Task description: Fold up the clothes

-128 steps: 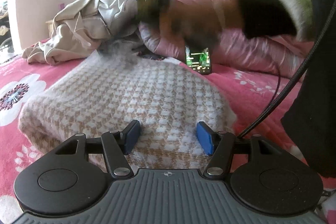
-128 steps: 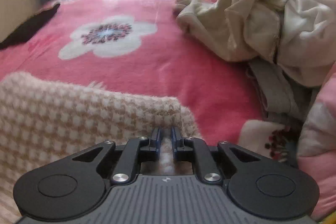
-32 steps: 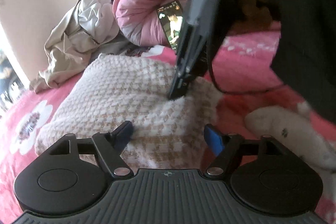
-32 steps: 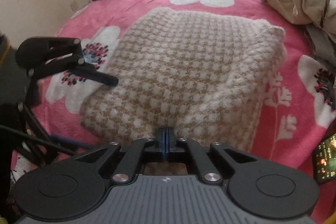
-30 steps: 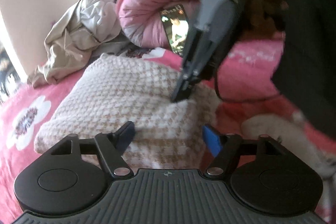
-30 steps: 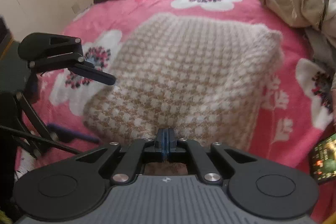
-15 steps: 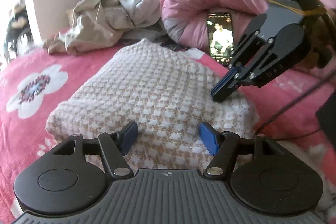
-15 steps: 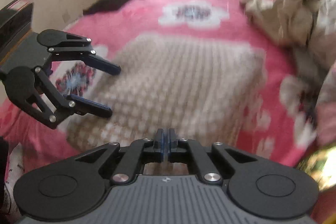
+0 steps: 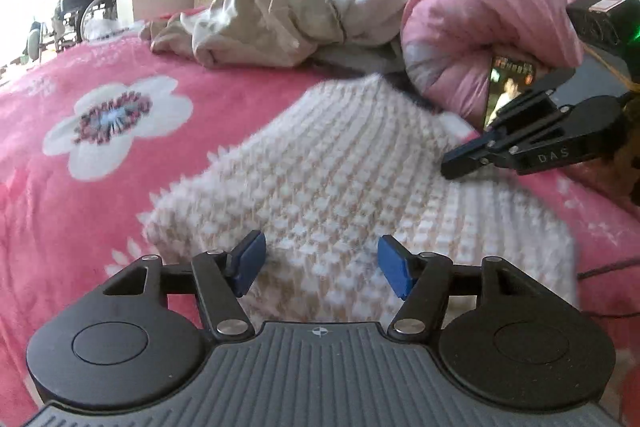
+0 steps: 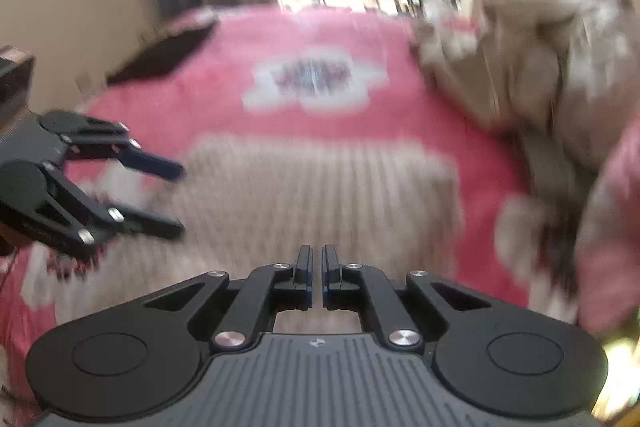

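- Since a second ago: right gripper [image 9: 450,169] swung from the upper middle of the left wrist view out to its right edge, tips lifted off the sweater [image 9: 360,187]; phone [image 9: 508,87], then half hidden, now showing behind it.
- Left gripper [image 9: 320,261]: jaws spread wide, having just closed in a touch, nothing between the blue pads [image 9: 394,263]; sweater's near edge directly beyond and below them, no visible contact.
- Right gripper, own view [image 10: 314,267]: jaws nearly pressed together with a thin slit left, gripping nothing; sweater [image 10: 320,195] just ahead of the tips, filling the centre of that blurred frame.
- Left gripper in the right wrist view [image 10: 176,199]: at left edge, fingers apart, over the sweater's left edge.
- Sweater: folded into a rough rectangle, cream-and-tan knit, flat on the blanket [image 9: 100,187], centre of both frames.
- Blanket: pink with white flowers, covering a bed.
- Upper middle of the left wrist view: crumpled beige jacket [image 9: 296,15]; to its right, rolled pink quilt [image 9: 492,23], phone leaning against it, screen lit.
- Upper left of the right wrist view: dark garment [image 10: 168,53] near the beige wall; bright doorway at top centre.
- Count: two grippers, one sweater, one jacket, one quilt, one phone, one dark garment.
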`<action>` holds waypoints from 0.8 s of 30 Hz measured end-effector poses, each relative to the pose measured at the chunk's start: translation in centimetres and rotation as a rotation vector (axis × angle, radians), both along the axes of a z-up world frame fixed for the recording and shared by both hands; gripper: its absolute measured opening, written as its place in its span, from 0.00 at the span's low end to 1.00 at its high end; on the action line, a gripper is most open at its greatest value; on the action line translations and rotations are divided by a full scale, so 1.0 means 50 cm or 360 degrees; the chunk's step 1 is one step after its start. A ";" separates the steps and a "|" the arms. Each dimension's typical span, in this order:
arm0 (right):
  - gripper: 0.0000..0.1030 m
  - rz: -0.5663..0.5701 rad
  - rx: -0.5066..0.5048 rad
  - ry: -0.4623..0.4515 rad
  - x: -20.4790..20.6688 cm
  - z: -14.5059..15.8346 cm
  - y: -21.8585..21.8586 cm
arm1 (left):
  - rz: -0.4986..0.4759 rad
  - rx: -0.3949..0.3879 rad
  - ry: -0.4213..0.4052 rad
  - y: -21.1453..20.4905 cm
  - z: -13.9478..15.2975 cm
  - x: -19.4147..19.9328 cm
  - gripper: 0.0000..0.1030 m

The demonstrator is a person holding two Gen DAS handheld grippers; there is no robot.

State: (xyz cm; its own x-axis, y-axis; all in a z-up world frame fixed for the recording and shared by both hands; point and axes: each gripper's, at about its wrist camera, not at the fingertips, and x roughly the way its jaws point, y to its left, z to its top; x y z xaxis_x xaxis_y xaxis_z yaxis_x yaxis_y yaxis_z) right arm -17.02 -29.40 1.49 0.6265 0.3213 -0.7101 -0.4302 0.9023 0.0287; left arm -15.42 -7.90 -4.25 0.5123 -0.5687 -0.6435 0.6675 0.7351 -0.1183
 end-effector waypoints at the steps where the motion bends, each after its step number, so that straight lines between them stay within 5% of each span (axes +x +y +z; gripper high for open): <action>1: 0.04 -0.0003 0.0002 -0.0044 0.016 0.003 0.009 | 0.0005 -0.0019 -0.0039 -0.002 0.009 0.008 0.62; 3: 0.04 -0.0047 -0.0023 -0.0084 0.055 -0.016 0.022 | 0.0042 -0.0030 -0.0101 -0.009 0.010 0.030 0.62; 7: 0.00 -0.0173 -0.0094 0.0061 0.102 -0.119 -0.018 | 0.0144 0.0060 -0.0067 -0.008 -0.061 0.075 0.61; 12: 0.01 -0.0236 0.0067 0.0141 0.120 -0.076 -0.032 | 0.0144 0.0025 -0.0081 0.018 -0.062 0.044 0.62; 16: 0.04 -0.0221 0.0227 0.0019 0.171 -0.027 -0.016 | 0.0217 -0.0084 -0.0062 0.037 -0.027 0.077 0.62; 21: 0.00 -0.0367 0.0071 0.0145 0.267 -0.140 -0.024 | 0.0299 -0.0038 0.0028 0.026 -0.077 0.135 0.63; 24: 0.00 -0.0408 0.0162 0.0180 0.267 -0.125 -0.045 | 0.0322 -0.0057 0.0028 0.030 -0.081 0.138 0.64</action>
State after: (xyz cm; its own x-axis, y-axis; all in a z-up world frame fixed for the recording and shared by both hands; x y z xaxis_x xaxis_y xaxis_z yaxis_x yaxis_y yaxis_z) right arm -3.66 -31.64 -4.73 0.6152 0.2358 -0.7523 -0.1776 0.9711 0.1592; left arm -8.51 -6.38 -8.30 0.6073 -0.4778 -0.6348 0.5041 0.8493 -0.1569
